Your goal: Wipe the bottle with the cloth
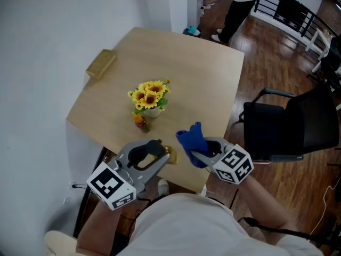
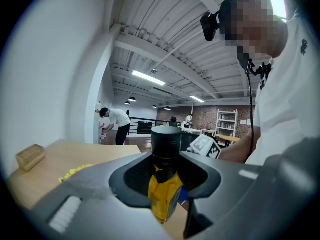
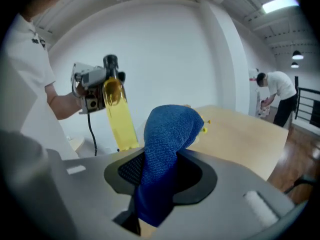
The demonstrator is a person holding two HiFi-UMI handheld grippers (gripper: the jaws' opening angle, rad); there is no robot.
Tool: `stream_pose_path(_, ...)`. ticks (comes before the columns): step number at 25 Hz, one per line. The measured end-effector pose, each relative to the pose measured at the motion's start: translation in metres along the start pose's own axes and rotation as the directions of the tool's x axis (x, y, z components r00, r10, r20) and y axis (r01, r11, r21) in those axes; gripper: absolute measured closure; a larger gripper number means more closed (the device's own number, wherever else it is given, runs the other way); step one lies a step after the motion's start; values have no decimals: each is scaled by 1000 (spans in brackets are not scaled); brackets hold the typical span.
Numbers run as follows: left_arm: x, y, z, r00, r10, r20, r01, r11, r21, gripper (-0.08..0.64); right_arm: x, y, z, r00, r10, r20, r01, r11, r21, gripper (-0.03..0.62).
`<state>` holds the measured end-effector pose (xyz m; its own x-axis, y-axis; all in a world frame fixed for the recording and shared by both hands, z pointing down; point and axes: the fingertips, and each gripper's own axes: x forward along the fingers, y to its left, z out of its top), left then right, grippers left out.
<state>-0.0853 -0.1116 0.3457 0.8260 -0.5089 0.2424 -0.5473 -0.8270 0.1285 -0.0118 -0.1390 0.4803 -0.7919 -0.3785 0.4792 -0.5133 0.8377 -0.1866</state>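
My left gripper is shut on a bottle of yellow liquid with a black cap, held over the table's near edge. In the left gripper view the bottle stands upright between the pads, cap on top. My right gripper is shut on a blue cloth, which sticks up and forward out of the jaws. In the right gripper view the cloth fills the gap between the pads, and beyond it to the left the bottle hangs from the left gripper. Cloth and bottle are apart.
The wooden table carries a vase of sunflowers, a small orange object beside it and a wooden block at its far left. A black chair stands to the right. A person stands beyond the table.
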Motion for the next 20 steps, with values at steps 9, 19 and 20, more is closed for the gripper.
stream_pose_path(9, 0, -20, 0, 989, -150, -10, 150, 988, 37, 408, 2, 50, 85, 992, 110, 60, -90, 957, -275, 440)
stream_pose_path(19, -24, 2, 28, 986, -156, 54, 155, 988, 15, 408, 65, 38, -41, 985, 76, -157, -78, 997, -4, 440)
stream_pose_path(20, -25, 6, 32, 987, -150, 60, 149, 989, 18, 407, 69, 46, -42, 984, 90, -154, -88, 996, 15, 440)
